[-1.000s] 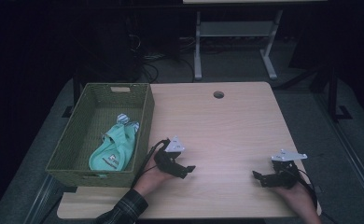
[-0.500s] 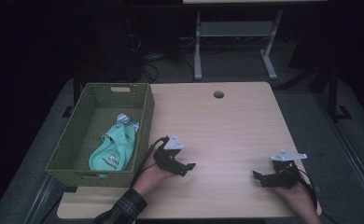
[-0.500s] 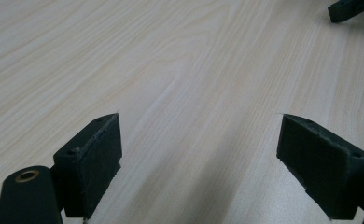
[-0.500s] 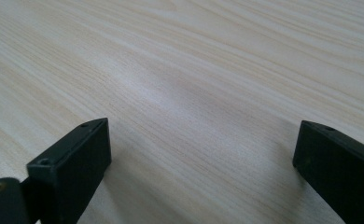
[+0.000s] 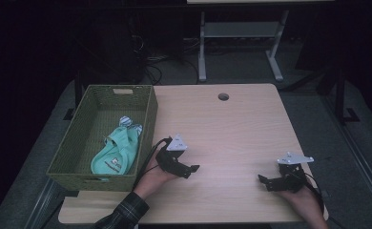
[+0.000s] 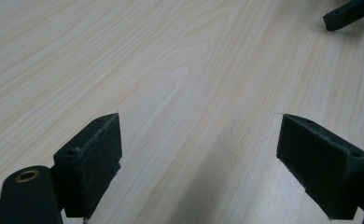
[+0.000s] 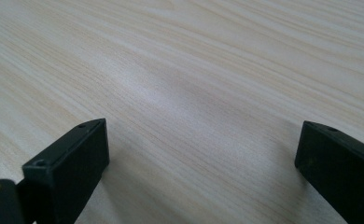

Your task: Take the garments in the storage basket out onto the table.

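Observation:
A mint-green garment (image 5: 116,150) with a white label lies inside the green woven basket (image 5: 65,157) at the table's left. My left gripper (image 5: 190,169) rests low over the wooden table (image 5: 222,129) just right of the basket, jaws wide apart with only bare wood (image 6: 194,116) between them. My right gripper (image 5: 264,181) sits near the front right corner, also open over bare wood (image 7: 199,140). The tip of the right gripper (image 6: 350,11) shows at the top right of the left gripper view.
A round cable hole (image 5: 223,97) sits near the table's far edge. Beyond the table stands a white metal frame (image 5: 241,33) on dark floor, with cables (image 5: 160,71) beside it. The basket's right wall stands close to my left hand (image 5: 150,179).
The left gripper has shifted slightly toward the table's front. The right gripper has stayed where it was.

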The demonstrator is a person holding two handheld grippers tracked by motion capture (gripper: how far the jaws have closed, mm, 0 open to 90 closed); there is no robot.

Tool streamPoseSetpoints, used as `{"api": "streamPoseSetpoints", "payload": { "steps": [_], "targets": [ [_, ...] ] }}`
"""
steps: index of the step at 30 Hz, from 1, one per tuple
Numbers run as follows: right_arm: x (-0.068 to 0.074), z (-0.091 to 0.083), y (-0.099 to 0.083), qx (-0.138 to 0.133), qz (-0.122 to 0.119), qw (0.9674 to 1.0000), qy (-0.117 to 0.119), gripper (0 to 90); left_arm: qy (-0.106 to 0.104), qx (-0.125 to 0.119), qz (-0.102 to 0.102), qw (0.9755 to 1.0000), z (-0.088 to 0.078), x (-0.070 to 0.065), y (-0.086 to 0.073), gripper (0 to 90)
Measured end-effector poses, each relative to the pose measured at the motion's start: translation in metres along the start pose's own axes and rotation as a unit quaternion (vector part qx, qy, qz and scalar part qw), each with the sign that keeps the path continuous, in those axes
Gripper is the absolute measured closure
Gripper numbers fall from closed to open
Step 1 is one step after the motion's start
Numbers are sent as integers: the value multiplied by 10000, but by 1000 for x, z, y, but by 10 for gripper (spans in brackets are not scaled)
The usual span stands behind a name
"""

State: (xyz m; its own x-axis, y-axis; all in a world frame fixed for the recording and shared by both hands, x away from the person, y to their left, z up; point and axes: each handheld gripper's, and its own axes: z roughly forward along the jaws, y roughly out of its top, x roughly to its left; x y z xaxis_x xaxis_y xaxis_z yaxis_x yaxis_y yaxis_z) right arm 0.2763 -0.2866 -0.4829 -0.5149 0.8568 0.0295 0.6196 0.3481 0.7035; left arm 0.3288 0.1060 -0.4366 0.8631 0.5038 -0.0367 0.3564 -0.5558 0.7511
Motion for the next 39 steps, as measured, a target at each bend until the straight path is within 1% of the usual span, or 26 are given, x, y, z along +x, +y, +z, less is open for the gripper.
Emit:
{"api": "streamPoseSetpoints", "payload": {
  "steps": [3, 5, 10, 21, 22, 32, 34, 39],
  "targets": [
    [0, 0, 0, 0, 0, 10000, 0, 27, -11, -5, -9, 10000, 0, 0, 1, 133],
    [0, 0, 0, -1, -2, 10000, 1, 27, -6, 26, 33, 10000, -2, 0, 3, 133],
    [0, 0, 0, -1, -6, 10000, 0, 27, 6, 36, 18, 10000, -4, 0, 6, 133],
    [0, 0, 0, 5, -10, 10000, 2, 27, 13, 191, 78, 9998, -7, 1, 12, 134],
    [0, 0, 0, 4, -14, 10000, 0, 27, 13, 189, 55, 9998, -7, 0, 12, 134],
    [0, 0, 0, 4, -10, 10000, 1, 27, -12, 232, 67, 9997, -12, 1, 19, 134],
    [0, 0, 0, 4, -10, 10000, 1, 27, -22, 283, 92, 9996, -13, 2, 20, 134],
    [0, 0, 0, 5, -13, 10000, 0, 27, -29, 317, 82, 9995, -15, 2, 23, 134]
  ]
}}
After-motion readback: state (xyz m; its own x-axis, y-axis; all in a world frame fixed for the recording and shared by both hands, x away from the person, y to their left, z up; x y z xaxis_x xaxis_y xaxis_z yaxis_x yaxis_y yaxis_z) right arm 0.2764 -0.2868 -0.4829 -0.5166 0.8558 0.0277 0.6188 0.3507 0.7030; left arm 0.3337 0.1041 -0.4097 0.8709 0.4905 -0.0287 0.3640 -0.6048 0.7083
